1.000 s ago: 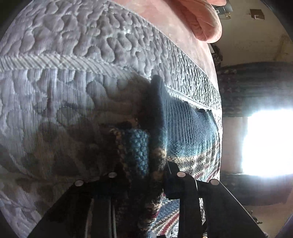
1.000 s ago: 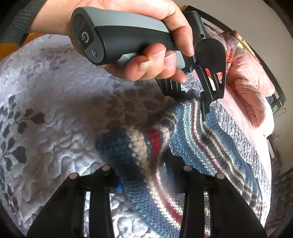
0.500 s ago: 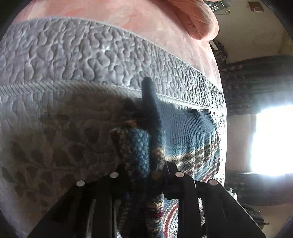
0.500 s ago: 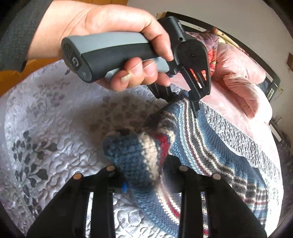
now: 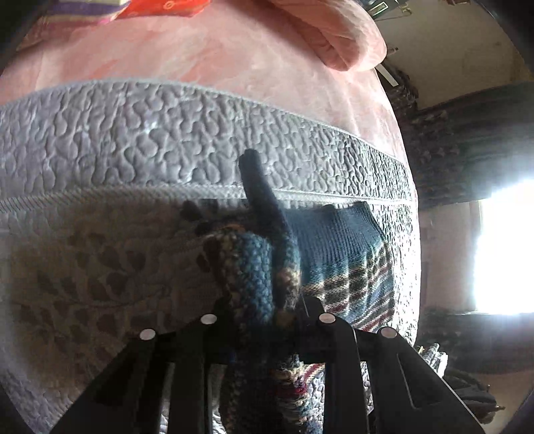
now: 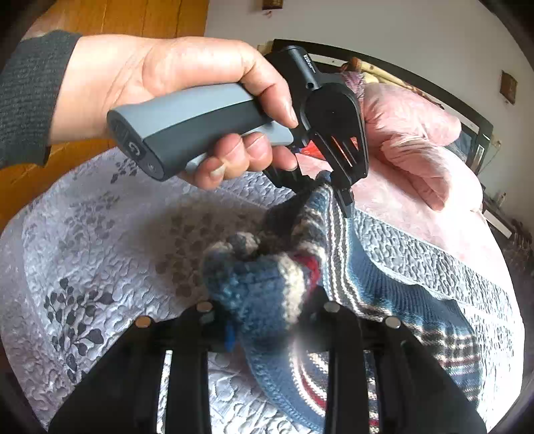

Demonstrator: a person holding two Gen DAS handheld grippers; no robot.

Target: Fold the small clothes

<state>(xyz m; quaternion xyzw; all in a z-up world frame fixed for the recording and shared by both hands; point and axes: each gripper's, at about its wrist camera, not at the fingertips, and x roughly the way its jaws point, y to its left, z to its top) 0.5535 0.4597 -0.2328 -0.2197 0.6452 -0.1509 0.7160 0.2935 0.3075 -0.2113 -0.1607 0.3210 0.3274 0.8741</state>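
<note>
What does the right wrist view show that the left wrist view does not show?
Only the right wrist view shows the person's hand holding the grey-handled left gripper, and the wooden floor. Only the left wrist view shows the bright window. Both show the striped blue knitted garment pinched by each gripper, the grey quilted bedspread, and the pink blanket.

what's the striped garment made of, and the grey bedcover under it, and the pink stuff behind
Striped garment: chunky knit yarn, likely wool or acrylic, matte; the stitch loops show.
Grey bedcover: quilted woven fabric with slight sheen; puffy stitched pebbling and a printed leaf pattern.
Pink bedding: soft plush or fleece by its look, fuzzy and creased; fibre unclear.
</note>
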